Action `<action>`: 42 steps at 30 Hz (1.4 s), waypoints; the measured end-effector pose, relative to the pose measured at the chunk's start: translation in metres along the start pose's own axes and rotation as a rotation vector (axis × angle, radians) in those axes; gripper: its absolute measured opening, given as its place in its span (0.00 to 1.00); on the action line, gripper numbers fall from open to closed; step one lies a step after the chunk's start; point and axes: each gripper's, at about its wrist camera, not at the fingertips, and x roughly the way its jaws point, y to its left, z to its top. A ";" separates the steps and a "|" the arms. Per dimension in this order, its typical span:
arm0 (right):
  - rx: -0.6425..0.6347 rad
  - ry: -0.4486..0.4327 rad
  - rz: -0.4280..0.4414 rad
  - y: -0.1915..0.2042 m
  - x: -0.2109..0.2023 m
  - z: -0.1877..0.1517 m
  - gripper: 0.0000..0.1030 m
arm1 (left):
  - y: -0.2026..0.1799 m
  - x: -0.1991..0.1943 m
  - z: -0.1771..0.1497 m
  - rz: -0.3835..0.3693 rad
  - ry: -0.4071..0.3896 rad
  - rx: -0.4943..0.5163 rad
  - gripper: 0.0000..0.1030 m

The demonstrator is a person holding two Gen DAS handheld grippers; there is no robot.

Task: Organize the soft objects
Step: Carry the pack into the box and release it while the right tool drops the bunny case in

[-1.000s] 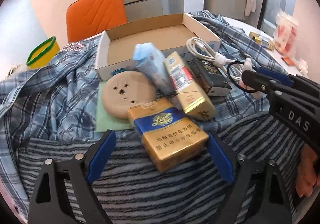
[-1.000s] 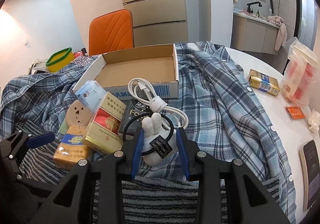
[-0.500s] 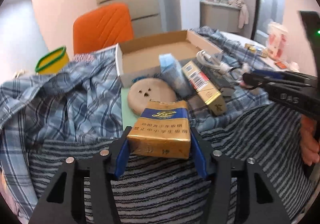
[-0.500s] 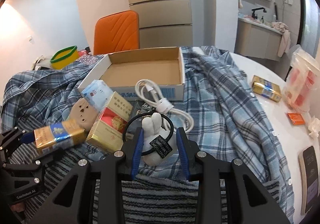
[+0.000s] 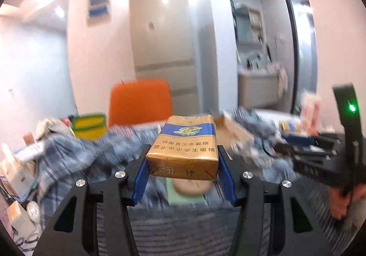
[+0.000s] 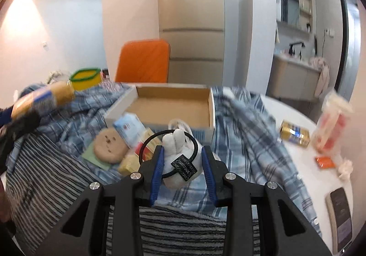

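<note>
Nearest in the left wrist view, a gold and blue cigarette pack is being pinched by the left tongs, which are pressed against its two long sides; it is being held clear of the striped cloth, with its long axis pointing away from the camera. In the right wrist view, a white plush rabbit with a black hair tie looped round it is being gripped between the right tongs, low over the plaid shirt. Just beyond, one round tan plush face is lying on a green sheet, beside one light blue pack and a red and gold pack. Farther ahead, one open cardboard box is standing empty, straight in front of the right tongs and ahead-right of the left. The right tongs are judged the nearer to it. One more gold pack is lying apart on the white desk. Behind, one orange chair is being seen.
</note>
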 end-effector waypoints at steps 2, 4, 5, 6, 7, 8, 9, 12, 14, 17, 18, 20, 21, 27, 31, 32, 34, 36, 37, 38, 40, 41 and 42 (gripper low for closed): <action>-0.005 -0.047 -0.008 0.001 -0.009 0.008 0.34 | 0.003 -0.004 0.008 0.015 -0.069 -0.010 0.51; -0.021 -0.101 -0.026 0.004 -0.020 0.018 0.34 | 0.004 -0.006 0.013 0.029 -0.128 -0.013 0.51; -0.030 -0.127 -0.028 0.005 -0.024 0.024 0.34 | 0.003 -0.004 0.017 0.041 -0.153 -0.008 0.51; -0.035 -0.145 -0.029 0.006 -0.027 0.029 0.34 | 0.005 -0.004 0.021 0.048 -0.159 -0.002 0.51; -0.038 -0.161 -0.032 0.008 -0.030 0.035 0.34 | 0.005 0.000 0.025 0.043 -0.158 -0.003 0.51; -0.041 -0.177 -0.035 0.009 -0.031 0.041 0.34 | 0.006 0.004 0.028 0.035 -0.157 -0.011 0.51; -0.043 -0.197 -0.041 0.010 -0.034 0.048 0.34 | 0.006 0.009 0.031 0.030 -0.160 -0.023 0.51; -0.035 -0.262 -0.060 0.012 -0.038 0.067 0.34 | 0.009 0.016 0.040 0.027 -0.192 -0.026 0.51; -0.036 -0.312 -0.061 0.014 -0.039 0.077 0.34 | 0.009 0.018 0.043 0.015 -0.249 -0.028 0.51; -0.026 -0.383 -0.060 0.016 -0.034 0.091 0.34 | 0.014 0.027 0.047 0.012 -0.319 -0.056 0.51; -0.022 -0.406 -0.061 0.017 -0.031 0.096 0.34 | 0.013 0.033 0.048 0.014 -0.331 -0.054 0.51; -0.016 -0.456 -0.043 0.018 -0.023 0.101 0.34 | 0.011 0.046 0.052 0.010 -0.339 -0.049 0.51; -0.015 -0.485 -0.050 0.019 -0.015 0.103 0.34 | 0.011 0.051 0.053 0.007 -0.346 -0.052 0.51; 0.023 -0.465 -0.081 0.020 0.042 0.103 0.35 | 0.012 0.081 0.047 0.037 -0.380 -0.062 0.52; 0.026 -0.438 -0.111 0.019 0.071 0.089 0.35 | 0.011 0.107 0.038 0.054 -0.329 -0.041 0.52; 0.017 -0.426 -0.117 0.019 0.077 0.084 0.35 | 0.011 0.110 0.033 0.064 -0.322 -0.037 0.52; -0.004 -0.381 -0.121 0.019 0.090 0.079 0.35 | 0.014 0.119 0.023 0.068 -0.286 -0.053 0.52; 0.005 -0.353 -0.099 0.016 0.097 0.079 0.34 | 0.016 0.130 0.018 0.072 -0.226 -0.067 0.52; 0.008 -0.348 -0.100 0.014 0.098 0.078 0.34 | 0.017 0.132 0.018 0.066 -0.214 -0.077 0.52; 0.009 -0.340 -0.097 0.012 0.099 0.076 0.35 | 0.018 0.132 0.019 0.066 -0.210 -0.085 0.52; 0.006 -0.300 -0.091 0.011 0.107 0.075 0.34 | 0.017 0.132 0.018 0.062 -0.194 -0.086 0.52; 0.006 -0.275 -0.088 0.011 0.112 0.073 0.35 | 0.016 0.135 0.018 0.062 -0.180 -0.078 0.52; 0.005 -0.240 -0.085 0.011 0.119 0.073 0.35 | 0.013 0.139 0.019 0.052 -0.162 -0.070 0.52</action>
